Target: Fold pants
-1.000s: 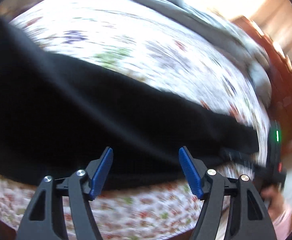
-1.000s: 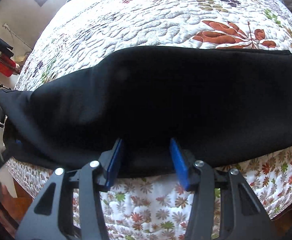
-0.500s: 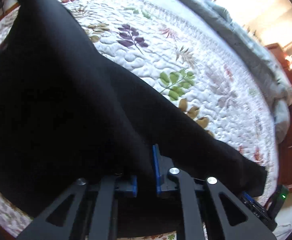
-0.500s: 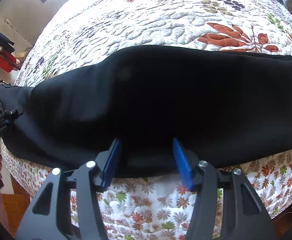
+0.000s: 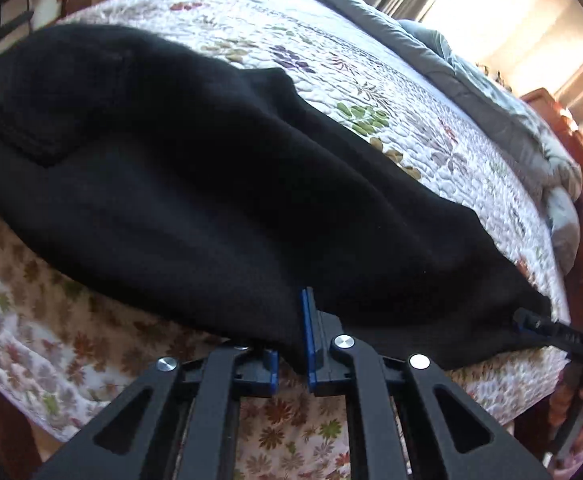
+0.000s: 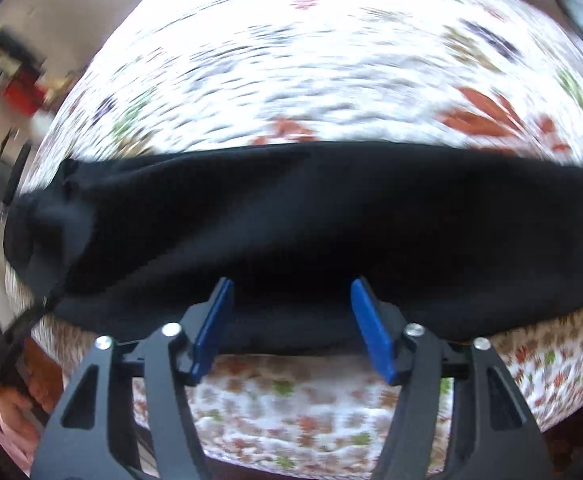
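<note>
Black pants (image 5: 211, 184) lie lengthwise along the near side of a flower-patterned quilt (image 5: 431, 120). My left gripper (image 5: 293, 344) is shut on their near edge, with cloth bunched between the blue pads. In the blurred right wrist view the pants (image 6: 331, 208) form a dark band. My right gripper (image 6: 291, 324) stands over their near edge with its jaws opening; the hem lies between the pads (image 6: 371, 332), which do not press on it. Each gripper shows in the other's view: the right gripper (image 5: 527, 318) at the far right end, the left gripper (image 6: 39, 308) at the left end.
The quilt (image 6: 291, 60) hangs over the bed's near edge below the pants. A grey blanket (image 5: 491, 92) is bunched along the far side, with wooden furniture (image 5: 571, 128) beyond it. A person's hand (image 6: 11, 412) grips the left tool. Red and dark clutter (image 6: 19, 88) stands off the bed's left.
My left gripper went from open to shut on the pants' near edge and shifted along it. The right jaws have spread wider, and that view has lifted slightly and blurred.
</note>
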`<action>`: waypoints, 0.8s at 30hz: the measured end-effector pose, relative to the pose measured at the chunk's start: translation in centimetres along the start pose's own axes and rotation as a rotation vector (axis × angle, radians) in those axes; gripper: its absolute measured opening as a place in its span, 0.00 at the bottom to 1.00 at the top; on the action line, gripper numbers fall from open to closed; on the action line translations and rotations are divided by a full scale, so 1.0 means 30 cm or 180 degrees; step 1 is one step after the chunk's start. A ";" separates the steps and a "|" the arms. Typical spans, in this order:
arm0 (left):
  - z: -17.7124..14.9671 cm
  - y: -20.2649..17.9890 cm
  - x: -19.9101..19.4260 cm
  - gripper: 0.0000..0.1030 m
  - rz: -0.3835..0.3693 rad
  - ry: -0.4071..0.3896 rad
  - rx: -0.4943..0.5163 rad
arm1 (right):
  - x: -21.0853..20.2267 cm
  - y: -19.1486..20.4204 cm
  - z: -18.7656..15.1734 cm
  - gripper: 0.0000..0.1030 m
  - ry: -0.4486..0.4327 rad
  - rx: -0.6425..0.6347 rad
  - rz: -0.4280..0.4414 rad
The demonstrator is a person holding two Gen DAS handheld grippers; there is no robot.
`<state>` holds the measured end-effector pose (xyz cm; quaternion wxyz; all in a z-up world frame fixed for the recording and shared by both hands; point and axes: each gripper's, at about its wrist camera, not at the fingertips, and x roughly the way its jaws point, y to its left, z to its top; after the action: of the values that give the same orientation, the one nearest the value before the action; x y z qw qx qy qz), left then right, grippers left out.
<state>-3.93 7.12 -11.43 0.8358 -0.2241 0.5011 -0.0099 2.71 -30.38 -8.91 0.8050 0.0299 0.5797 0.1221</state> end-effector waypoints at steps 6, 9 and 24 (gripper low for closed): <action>0.045 0.072 -0.046 0.44 -0.0107 0.0079 -0.0260 | 0.094 0.023 0.003 0.70 0.0177 -0.0141 -0.0056; 0.079 0.158 -0.064 0.47 -0.0116 0.0083 -0.0508 | 0.100 0.036 0.004 0.72 0.0187 -0.0210 -0.0107; 0.089 0.299 -0.052 0.15 0.0241 -0.0034 -0.0630 | 0.116 0.037 0.001 0.75 0.0109 -0.0158 -0.0116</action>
<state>-4.32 16.54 -12.52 0.8120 -0.2865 0.5033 0.0724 3.61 -28.50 -11.91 0.7976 -0.0027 0.5907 0.1222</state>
